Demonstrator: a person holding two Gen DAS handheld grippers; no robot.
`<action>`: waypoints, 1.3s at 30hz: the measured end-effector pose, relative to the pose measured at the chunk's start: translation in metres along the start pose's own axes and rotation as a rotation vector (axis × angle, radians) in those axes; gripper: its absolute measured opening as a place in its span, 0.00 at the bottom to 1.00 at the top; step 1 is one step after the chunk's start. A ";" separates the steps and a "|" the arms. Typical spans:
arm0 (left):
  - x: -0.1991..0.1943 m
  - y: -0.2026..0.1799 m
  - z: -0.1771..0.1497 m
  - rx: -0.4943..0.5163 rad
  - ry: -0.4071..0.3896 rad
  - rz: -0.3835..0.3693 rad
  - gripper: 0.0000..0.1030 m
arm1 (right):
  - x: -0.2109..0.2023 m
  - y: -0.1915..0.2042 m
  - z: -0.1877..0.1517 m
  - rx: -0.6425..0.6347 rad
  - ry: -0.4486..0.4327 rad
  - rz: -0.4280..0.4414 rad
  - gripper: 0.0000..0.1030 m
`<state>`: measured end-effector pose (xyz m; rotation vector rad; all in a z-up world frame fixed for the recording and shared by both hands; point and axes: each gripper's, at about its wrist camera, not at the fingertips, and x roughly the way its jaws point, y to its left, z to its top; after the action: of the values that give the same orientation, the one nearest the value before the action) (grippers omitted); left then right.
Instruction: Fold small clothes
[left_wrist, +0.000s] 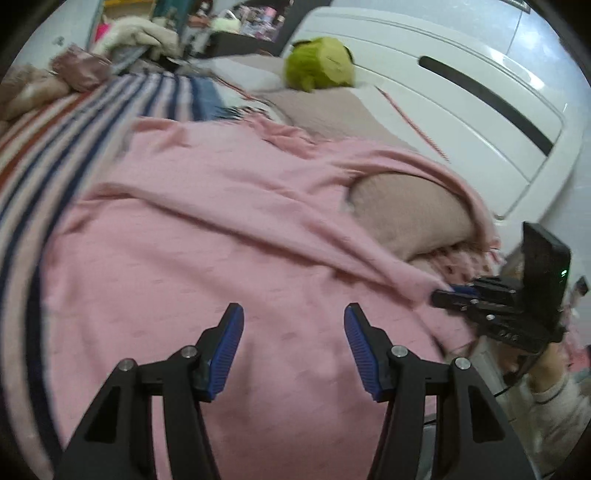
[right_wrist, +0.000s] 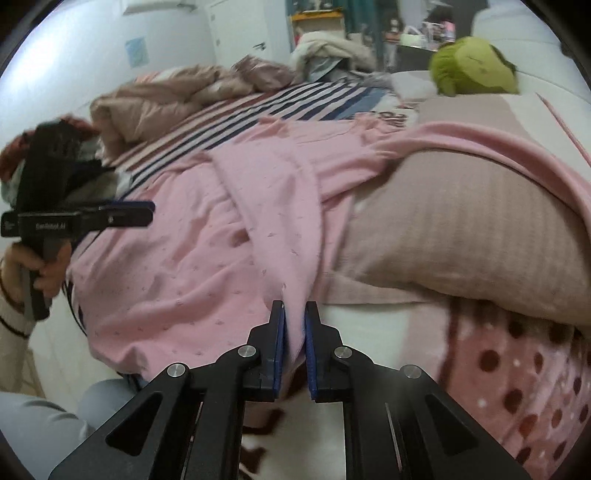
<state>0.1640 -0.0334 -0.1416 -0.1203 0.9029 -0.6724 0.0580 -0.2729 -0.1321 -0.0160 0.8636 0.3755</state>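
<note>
Between the right gripper's (right_wrist: 294, 314) near-closed blue pads (right_wrist: 279, 343): one pulled-out fold of the pink garment (left_wrist: 207, 236), clamped. Left gripper (left_wrist: 293, 317): jaws wide apart, holding nothing, above the garment's flat middle. Garment spread across striped bedding (left_wrist: 74, 122), partly draped over a beige pillow (right_wrist: 461, 229); green plush toy (left_wrist: 319, 62) well beyond.

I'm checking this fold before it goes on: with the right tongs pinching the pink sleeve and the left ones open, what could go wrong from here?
1. The right tongs grip only the thin tip of the pink knit garment; a hard pull may slip it free.
2. The garment drapes over the beige ribbed pillow, so the fold may drag or come out uneven.
3. The left tongs are open above the body, which lies unpinned and could slide on the striped bedsheet.
</note>
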 end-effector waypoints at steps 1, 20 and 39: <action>0.012 -0.006 0.006 -0.012 0.019 -0.037 0.51 | -0.001 -0.004 -0.002 0.011 0.009 0.007 0.05; 0.036 -0.034 0.043 -0.011 -0.057 0.057 0.02 | -0.017 0.005 -0.024 -0.070 -0.095 -0.014 0.42; 0.017 0.020 0.001 -0.046 0.047 0.002 0.48 | 0.024 0.045 0.013 -0.150 -0.035 0.029 0.05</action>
<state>0.1816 -0.0274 -0.1603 -0.1454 0.9644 -0.6551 0.0669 -0.2210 -0.1351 -0.1360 0.7998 0.4657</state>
